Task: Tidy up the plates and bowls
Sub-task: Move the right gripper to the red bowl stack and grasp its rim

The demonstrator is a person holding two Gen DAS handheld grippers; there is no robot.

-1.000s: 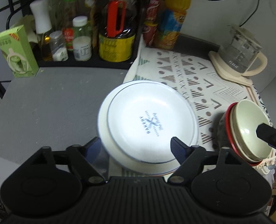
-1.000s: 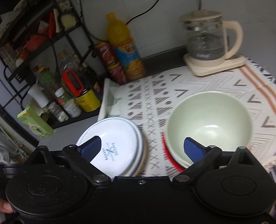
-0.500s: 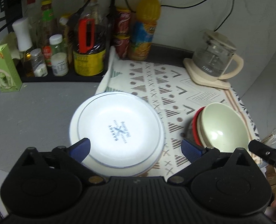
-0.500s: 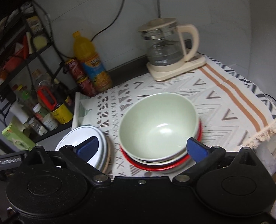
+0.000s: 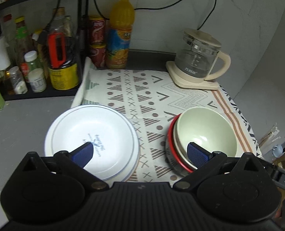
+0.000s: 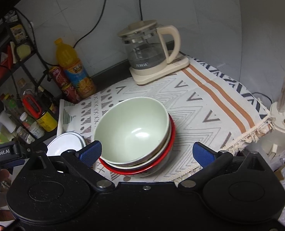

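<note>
A stack of white plates (image 5: 92, 138) lies upside down, half on the grey counter and half on the patterned cloth; only its edge (image 6: 65, 144) shows in the right wrist view. To its right sits a stack of bowls (image 5: 204, 140) (image 6: 134, 132), pale green on top, red-rimmed at the bottom. My left gripper (image 5: 140, 153) hangs open above the gap between the two stacks, holding nothing. My right gripper (image 6: 146, 152) is open near the front of the bowl stack, its fingers wide on either side and apart from it.
A glass kettle (image 5: 198, 61) (image 6: 148, 52) on its base stands at the back right of the cloth (image 5: 161, 96). An orange juice bottle (image 5: 121, 32), red cans (image 5: 97, 42) and a rack of jars (image 5: 32, 69) line the back left. A white holder with sticks (image 6: 284, 115) stands off the counter's right edge.
Both grippers drew back and up from the stacks. The left view swung right, from over the plates to between plates and bowls. The right view shifted right, centring the bowls.
</note>
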